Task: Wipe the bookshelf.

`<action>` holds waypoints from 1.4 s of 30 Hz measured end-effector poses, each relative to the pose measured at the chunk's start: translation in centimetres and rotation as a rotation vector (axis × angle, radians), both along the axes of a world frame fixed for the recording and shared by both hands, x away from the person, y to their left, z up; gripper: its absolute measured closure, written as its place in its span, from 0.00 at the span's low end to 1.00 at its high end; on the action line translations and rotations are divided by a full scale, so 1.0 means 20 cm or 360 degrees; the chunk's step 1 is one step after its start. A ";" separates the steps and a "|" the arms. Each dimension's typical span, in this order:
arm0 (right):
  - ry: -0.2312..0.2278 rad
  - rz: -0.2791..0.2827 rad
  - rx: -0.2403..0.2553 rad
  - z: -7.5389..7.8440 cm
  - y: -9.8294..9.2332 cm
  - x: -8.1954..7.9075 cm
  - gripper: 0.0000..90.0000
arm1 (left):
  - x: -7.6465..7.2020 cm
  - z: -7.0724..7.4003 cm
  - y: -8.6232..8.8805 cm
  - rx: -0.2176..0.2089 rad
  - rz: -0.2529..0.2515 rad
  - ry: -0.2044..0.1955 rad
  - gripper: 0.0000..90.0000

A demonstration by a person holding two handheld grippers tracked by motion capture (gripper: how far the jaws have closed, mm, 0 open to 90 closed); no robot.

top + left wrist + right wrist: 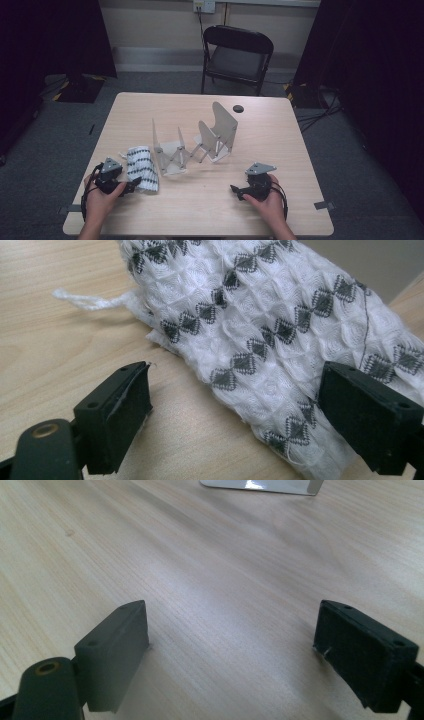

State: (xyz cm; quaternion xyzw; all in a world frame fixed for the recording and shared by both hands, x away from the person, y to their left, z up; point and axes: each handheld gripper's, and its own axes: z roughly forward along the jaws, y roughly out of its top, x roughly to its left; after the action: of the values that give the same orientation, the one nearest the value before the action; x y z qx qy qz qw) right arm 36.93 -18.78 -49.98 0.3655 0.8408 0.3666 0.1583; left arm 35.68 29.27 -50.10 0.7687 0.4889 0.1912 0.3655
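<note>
The folded cloth (142, 168) lies flat at the table's (280, 140) near-left, just beside the folding rack (195, 142), left gripper (134, 185) wide open around its corner without pinching, right gripper (234, 189) open over bare wood, so any lifting looks yet to come.

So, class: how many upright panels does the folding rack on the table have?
4 that I can tell: on the rack, a tall thin one at its left end, two shorter ones in the middle, and the largest at the far right end. Overlap may hide more.
</note>
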 end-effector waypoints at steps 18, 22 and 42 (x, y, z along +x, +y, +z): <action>-0.0017 0.0076 -0.0026 0.17 0.17 0.03 0.18 | 0.00 0.00 0.00 0.0002 -0.0002 -0.0001 0.15; -0.0030 0.0084 -0.0018 0.23 0.19 0.05 0.18 | 0.00 0.00 0.00 0.0002 -0.0003 -0.0001 0.15; -0.0124 0.0124 -0.0018 0.52 0.27 0.17 0.19 | 0.00 0.00 0.00 0.0002 -0.0004 -0.0001 0.15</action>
State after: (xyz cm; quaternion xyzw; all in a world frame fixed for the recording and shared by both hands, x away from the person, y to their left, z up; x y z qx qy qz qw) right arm 40.39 -13.28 -39.59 0.3171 0.8496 0.3818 0.1786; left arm 35.73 29.26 -50.10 0.7694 0.4878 0.1912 0.3654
